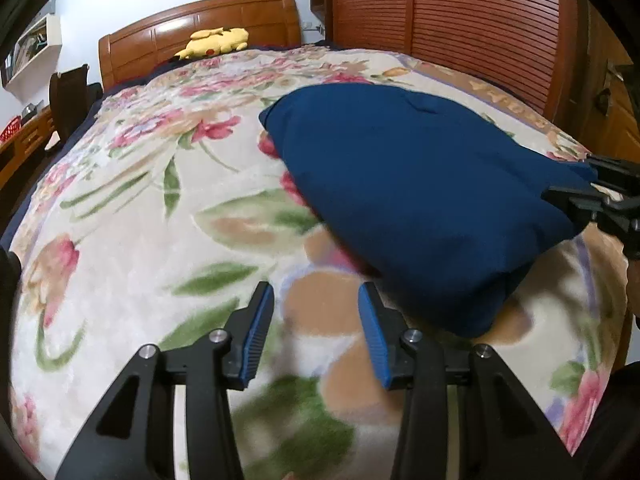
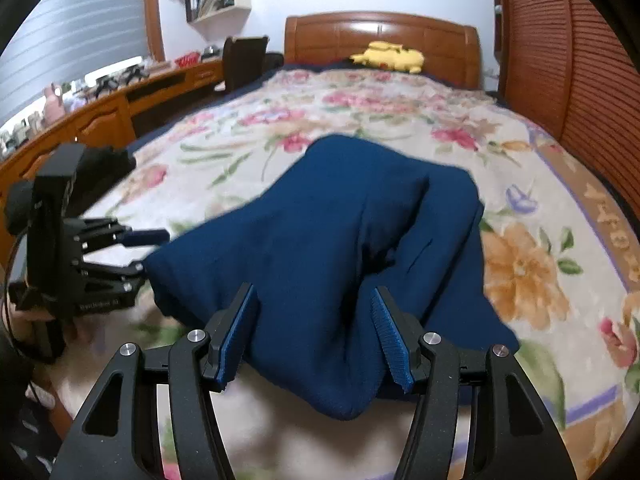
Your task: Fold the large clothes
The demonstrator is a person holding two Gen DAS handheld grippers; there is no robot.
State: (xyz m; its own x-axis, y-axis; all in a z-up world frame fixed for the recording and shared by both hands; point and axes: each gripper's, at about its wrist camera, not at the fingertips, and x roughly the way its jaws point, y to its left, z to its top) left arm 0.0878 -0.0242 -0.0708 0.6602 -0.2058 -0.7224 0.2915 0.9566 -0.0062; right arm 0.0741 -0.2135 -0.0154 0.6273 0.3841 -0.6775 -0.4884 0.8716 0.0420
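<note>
Floral blanket (image 1: pixel 120 208) covers bed under wooden headboard (image 1: pixel 200 28).

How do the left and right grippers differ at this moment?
The left gripper has only the floral blanket between its fingers; the right gripper has the blue garment bunched between its own. The left sits beside the garment's edge, the right over it. Both have black frames with blue pads.
</note>
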